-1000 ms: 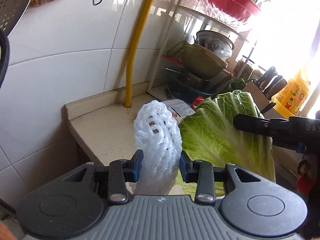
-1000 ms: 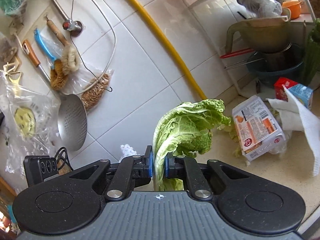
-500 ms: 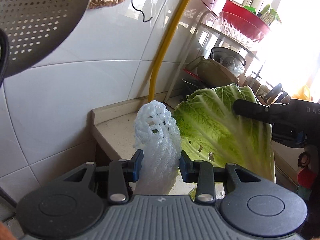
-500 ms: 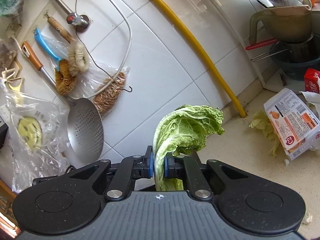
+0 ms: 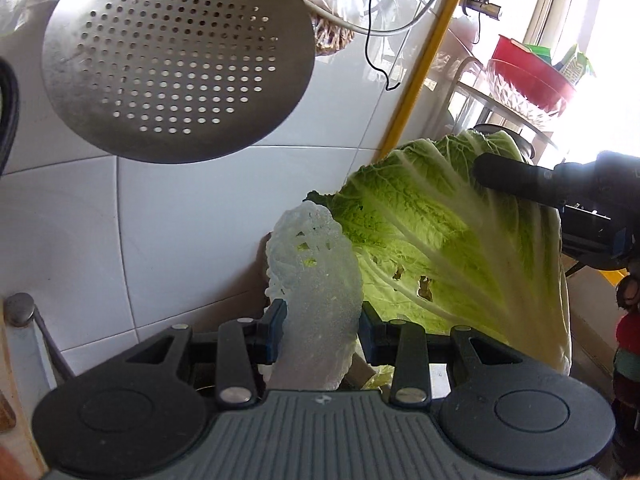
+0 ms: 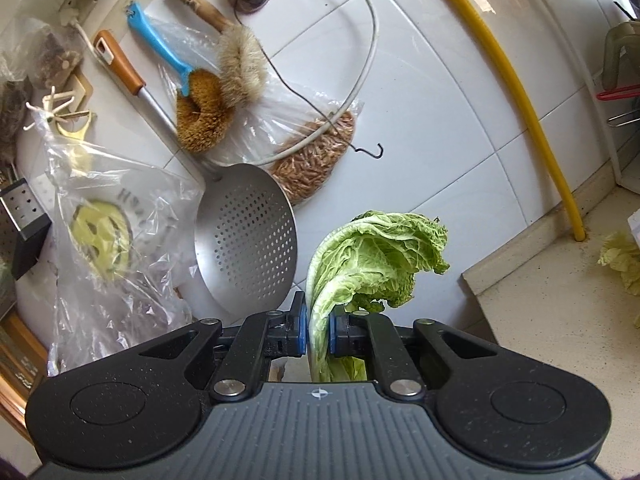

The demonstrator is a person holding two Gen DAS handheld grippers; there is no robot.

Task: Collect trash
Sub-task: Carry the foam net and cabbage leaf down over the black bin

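Note:
My left gripper (image 5: 322, 330) is shut on a white foam fruit net (image 5: 314, 280), which stands up between its blue pads. Just to its right in the left wrist view hangs a large green cabbage leaf (image 5: 440, 248), with the black body of the other gripper at its right edge. In the right wrist view my right gripper (image 6: 319, 334) is shut on that cabbage leaf (image 6: 372, 256) at its pale stalk, and the leaf curls over above the pads. Both items hang in the air in front of the white tiled wall.
A perforated metal skimmer (image 5: 176, 60) (image 6: 248, 236) hangs on the wall close ahead, beside brushes (image 6: 204, 112) and plastic bags (image 6: 100, 224). A yellow hose (image 6: 516, 92) runs down to the beige counter (image 6: 560, 312), where a leaf scrap (image 6: 622, 260) lies. A dish rack with a red bowl (image 5: 532, 76) stands far right.
Both grippers have swung left along the wall, away from the counter and rack, still holding their items. The skimmer now looms large; the carton and tissue have left the right view.

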